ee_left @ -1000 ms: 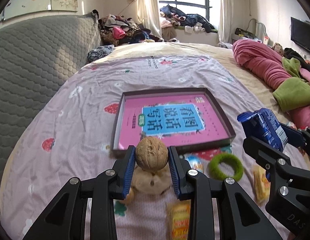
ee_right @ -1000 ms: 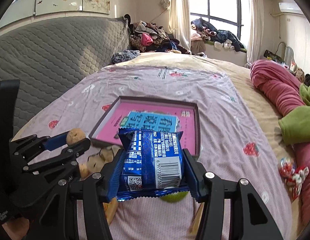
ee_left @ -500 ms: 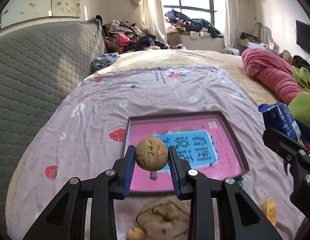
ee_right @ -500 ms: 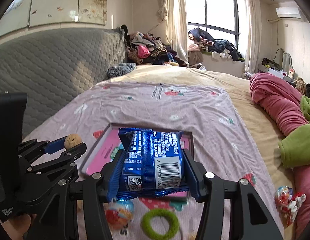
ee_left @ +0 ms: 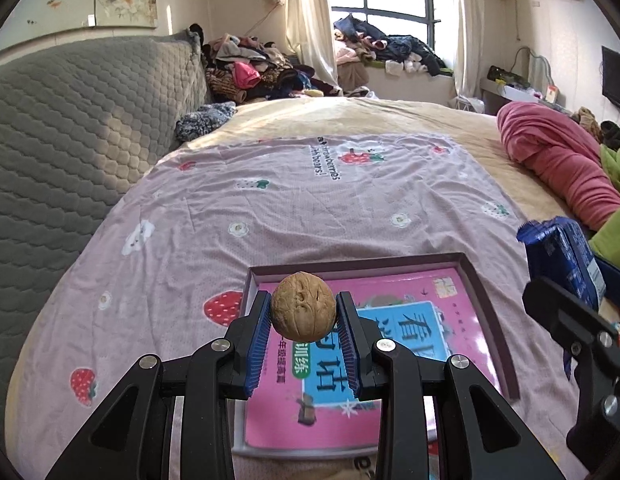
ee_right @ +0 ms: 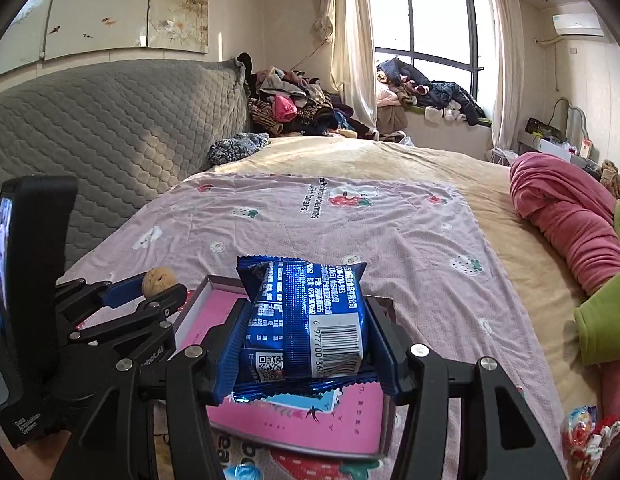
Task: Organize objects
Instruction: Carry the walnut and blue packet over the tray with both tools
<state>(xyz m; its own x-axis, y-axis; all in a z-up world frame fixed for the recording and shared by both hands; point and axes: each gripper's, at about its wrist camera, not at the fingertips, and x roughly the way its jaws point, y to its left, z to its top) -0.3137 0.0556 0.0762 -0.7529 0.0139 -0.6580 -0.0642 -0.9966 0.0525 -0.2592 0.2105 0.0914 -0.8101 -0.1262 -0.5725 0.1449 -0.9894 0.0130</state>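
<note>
My left gripper (ee_left: 303, 314) is shut on a brown walnut (ee_left: 303, 306) and holds it above the near left part of a shallow dark-rimmed tray (ee_left: 486, 300) with a pink book (ee_left: 406, 344) in it. My right gripper (ee_right: 305, 332) is shut on a blue snack packet (ee_right: 305, 320), held above the same tray (ee_right: 386, 420). The packet also shows in the left wrist view (ee_left: 562, 252) at the right edge. The walnut shows in the right wrist view (ee_right: 159, 281) at the left.
The tray lies on a pink strawberry-print sheet (ee_left: 310, 200) over the bed. A grey quilted headboard (ee_left: 69, 140) runs along the left. A pink blanket roll (ee_left: 558, 160) and green cloth (ee_right: 602, 316) lie right. Wrapped sweets (ee_right: 586, 432) lie near right.
Both grippers have risen and moved forward over the tray, each still holding its object. The loose snacks and green ring near the tray's front edge have dropped out of view.
</note>
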